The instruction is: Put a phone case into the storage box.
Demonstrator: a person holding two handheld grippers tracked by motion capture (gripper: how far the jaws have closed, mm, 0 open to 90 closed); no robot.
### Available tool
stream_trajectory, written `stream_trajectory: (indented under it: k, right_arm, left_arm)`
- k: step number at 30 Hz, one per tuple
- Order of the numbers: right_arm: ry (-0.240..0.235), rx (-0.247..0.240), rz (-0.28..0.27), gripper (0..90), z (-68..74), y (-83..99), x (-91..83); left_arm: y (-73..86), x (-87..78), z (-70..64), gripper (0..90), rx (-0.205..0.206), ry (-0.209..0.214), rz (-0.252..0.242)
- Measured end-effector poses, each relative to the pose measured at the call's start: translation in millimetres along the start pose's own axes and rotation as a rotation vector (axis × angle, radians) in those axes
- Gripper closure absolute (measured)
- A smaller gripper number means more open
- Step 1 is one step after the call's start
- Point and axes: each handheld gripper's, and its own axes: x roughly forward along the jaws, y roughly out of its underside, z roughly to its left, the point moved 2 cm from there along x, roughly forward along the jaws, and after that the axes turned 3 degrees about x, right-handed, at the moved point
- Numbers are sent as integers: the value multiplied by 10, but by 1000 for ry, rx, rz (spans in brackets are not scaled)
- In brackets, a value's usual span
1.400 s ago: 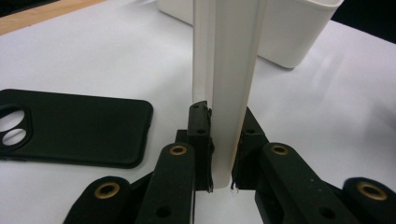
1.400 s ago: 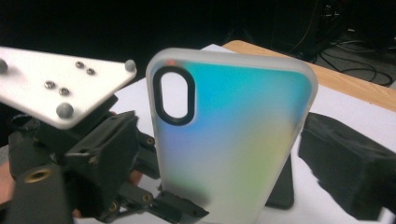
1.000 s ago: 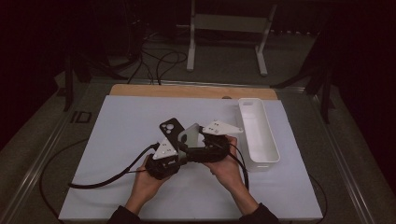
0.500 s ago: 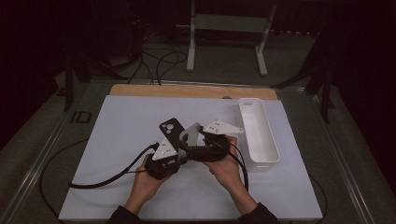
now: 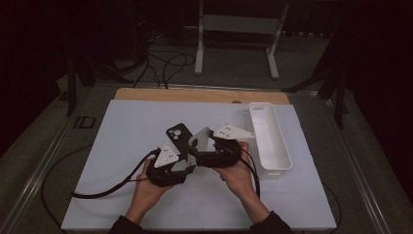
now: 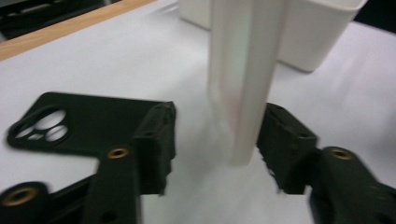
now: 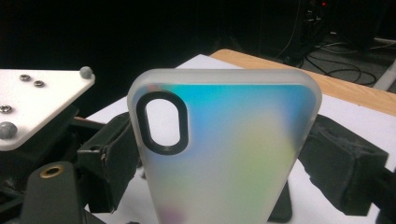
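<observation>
Frosted, iridescent plastic sits closest in the right gripper view: a translucent phone case [image 7: 224,149] stands upright between that gripper's jaws, its lower part cut off by the frame's bottom edge, so the grip itself is hidden. The jaw pads flank both of its long edges and appear to clamp it. Its black-ringed oval camera opening shows clearly here, whereas the high view gives only a small pale grey slab [image 5: 200,141], too small for detail.

In the left gripper view the same case [image 6: 243,79] appears edge-on and blurred, its top cut off. It hangs between the left gripper's [image 6: 215,144] spread jaws, just beside or touching the right-hand pad and well clear of the other; contact cannot be judged through the blur. Behind the left-hand jaw a black phone case [image 6: 88,123] lies flat on the white mat, its cluster of camera holes visible, one corner hidden by the jaw.

From above, both hands meet near the middle of the table, a little toward its near edge. The left gripper [image 5: 182,158] and right gripper [image 5: 199,148] touch nose to nose, jaws largely hidden under their grey plates. Farther off, a long white tray [image 5: 280,165] lies along the mat's right edge, with the wooden strip [image 5: 146,94] at the far edge.
</observation>
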Motion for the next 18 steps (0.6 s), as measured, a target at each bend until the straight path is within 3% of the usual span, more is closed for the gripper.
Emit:
stream_trajectory:
  k: [4,7,11,18]
  right_arm:
    - [10,1,-2,167,-42,-15,-23]
    - [-3,22,-5,167,-77,-29,-38]
    - [17,18,-12,167,-114,-49,-69]
    - [48,12,-37,167,-216,-133,-173]
  left_arm:
    - [43,-58,60,373,-28,-36,-11]
    - [58,-108,94,327,-33,-60,-26]
    - [76,-176,135,267,-38,-94,-35]
    - [140,-259,198,151,-54,-113,-49]
